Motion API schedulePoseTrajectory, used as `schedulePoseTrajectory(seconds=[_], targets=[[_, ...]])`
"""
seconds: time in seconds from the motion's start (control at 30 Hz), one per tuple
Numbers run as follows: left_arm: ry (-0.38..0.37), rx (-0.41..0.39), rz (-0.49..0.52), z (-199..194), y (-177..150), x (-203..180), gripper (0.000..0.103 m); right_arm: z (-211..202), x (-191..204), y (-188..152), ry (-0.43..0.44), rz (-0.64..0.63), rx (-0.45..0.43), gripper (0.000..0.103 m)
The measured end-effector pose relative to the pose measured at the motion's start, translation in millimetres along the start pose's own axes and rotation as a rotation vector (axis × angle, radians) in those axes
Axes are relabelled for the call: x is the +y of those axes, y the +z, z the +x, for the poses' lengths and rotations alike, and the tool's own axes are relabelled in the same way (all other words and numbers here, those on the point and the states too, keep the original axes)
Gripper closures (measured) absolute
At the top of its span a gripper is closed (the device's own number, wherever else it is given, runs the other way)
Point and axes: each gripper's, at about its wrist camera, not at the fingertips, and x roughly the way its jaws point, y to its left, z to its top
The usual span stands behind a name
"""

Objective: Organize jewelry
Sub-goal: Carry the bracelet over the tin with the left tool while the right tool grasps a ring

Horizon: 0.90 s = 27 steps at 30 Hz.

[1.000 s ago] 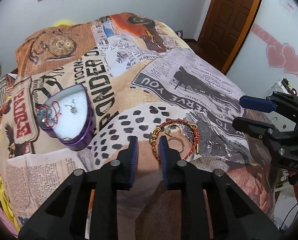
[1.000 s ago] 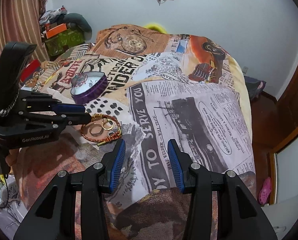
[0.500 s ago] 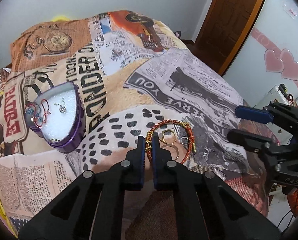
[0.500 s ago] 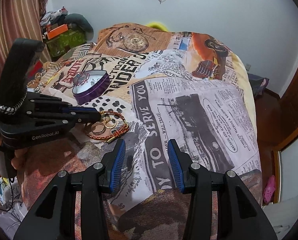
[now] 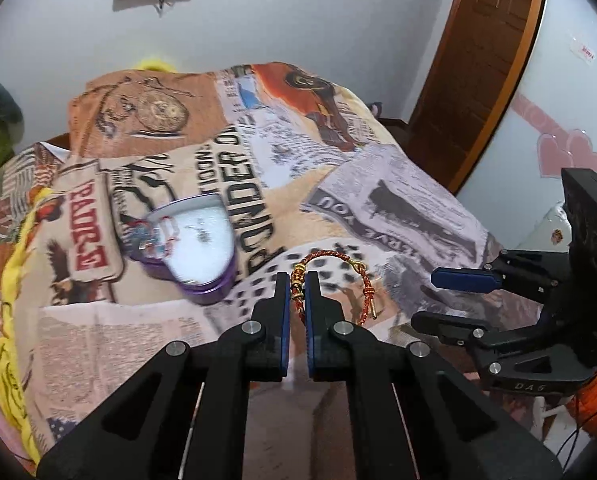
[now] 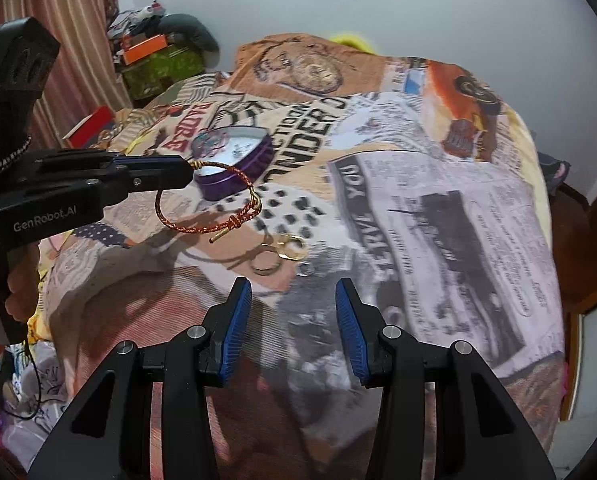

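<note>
My left gripper [image 5: 297,280] is shut on a red-and-gold braided bracelet [image 5: 338,276] and holds it lifted above the bed; the bracelet [image 6: 202,208] hangs from the left gripper [image 6: 186,172] in the right wrist view. A purple heart-shaped tin [image 5: 202,248] with a white lining and small jewelry inside sits open on the blanket, left of the bracelet; it also shows in the right wrist view [image 6: 238,160]. Three gold rings [image 6: 282,252] lie on the blanket just ahead of my right gripper [image 6: 294,304], which is open and empty.
A printed newspaper-pattern blanket [image 5: 378,184] covers the bed. A yellow cloth [image 5: 14,280] runs along its left edge. A wooden door [image 5: 478,60] stands at the right. Boxes and clutter [image 6: 158,60] sit beyond the bed's far left corner.
My left gripper closed on the bracelet and lifted it off the blanket, leaving the rings behind. The right gripper stayed open, shifting slightly closer to the rings.
</note>
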Motion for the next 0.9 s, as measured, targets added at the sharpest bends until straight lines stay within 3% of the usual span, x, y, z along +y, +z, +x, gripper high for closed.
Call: schedulePoseTrajectory(seconds=[0.2, 0.37, 0.47, 0.53, 0.9], targets=[[0.029, 0.006, -0.003, -7.9, -16.6, 13.5, 0.098, 16.5, 10.9, 5.9, 0.058, 0.003, 0.043, 0.063], [0.024, 0.007, -0.028, -9.8, -25.4, 22.9, 0.098, 27.5, 13.2, 11.0, 0.010, -0.004, 0.058, 0.063], [0.020, 0.007, -0.038, -9.5, -28.1, 26.9, 0.098, 29.5, 13.4, 13.5, -0.009, -0.010, 0.054, 0.071], [0.023, 0.005, -0.040, -9.6, -29.4, 27.9, 0.098, 30.2, 13.5, 13.7, -0.011, -0.018, 0.053, 0.083], [0.028, -0.020, -0.047, -16.5, -25.4, 27.6, 0.098, 18.0, 13.8, 17.2, -0.010, -0.012, 0.008, 0.083]])
